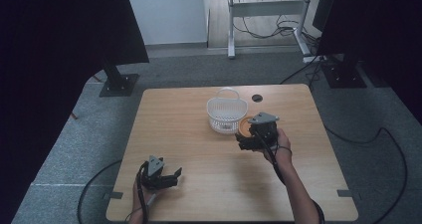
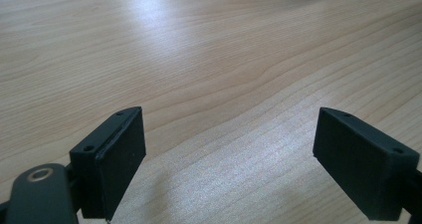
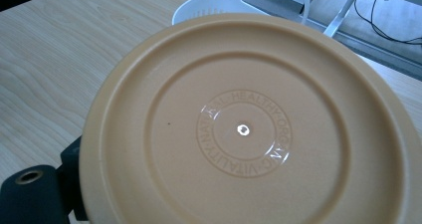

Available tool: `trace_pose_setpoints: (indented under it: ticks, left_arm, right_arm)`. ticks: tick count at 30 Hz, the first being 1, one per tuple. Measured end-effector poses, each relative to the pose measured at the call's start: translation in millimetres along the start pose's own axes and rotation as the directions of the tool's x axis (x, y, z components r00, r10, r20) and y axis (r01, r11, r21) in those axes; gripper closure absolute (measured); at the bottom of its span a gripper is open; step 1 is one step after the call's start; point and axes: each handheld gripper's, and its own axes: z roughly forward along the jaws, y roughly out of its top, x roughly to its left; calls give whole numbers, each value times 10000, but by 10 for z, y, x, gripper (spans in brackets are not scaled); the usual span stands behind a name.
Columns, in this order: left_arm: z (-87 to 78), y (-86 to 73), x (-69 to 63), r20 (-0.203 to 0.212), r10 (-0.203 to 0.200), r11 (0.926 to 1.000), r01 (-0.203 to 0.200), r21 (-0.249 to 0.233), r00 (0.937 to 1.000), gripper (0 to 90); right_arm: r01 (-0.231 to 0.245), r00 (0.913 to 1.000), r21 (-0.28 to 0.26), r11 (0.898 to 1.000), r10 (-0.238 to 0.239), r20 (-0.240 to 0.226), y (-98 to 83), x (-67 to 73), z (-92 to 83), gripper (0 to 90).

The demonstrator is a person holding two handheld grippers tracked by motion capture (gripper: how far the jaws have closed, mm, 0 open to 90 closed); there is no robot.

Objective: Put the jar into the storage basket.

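Looks like we're mid-carry: our right gripper (image 1: pixel 249 134), jaws pinching the tan plate (image 3: pixel 249 129), sits right of the white basket (image 1: pixel 226 115) at frame center, so next it lifts over the rim, while the left gripper (image 1: pixel 166 176) idles spread-jawed lower left.

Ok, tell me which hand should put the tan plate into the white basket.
Right. The right gripper already holds the tan plate beside the white basket. The left gripper sits open near the table's front edge, holding nothing.
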Motion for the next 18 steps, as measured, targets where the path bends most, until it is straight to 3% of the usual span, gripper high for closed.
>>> trace_pose_setpoints:
  ticks: [18]
  left_arm:
    - [-2,0,2,23,-7,10000,7,11,10000,126]
  right_arm:
    - [116,9999,142,9998,-116,-42,222,-16,193,90]
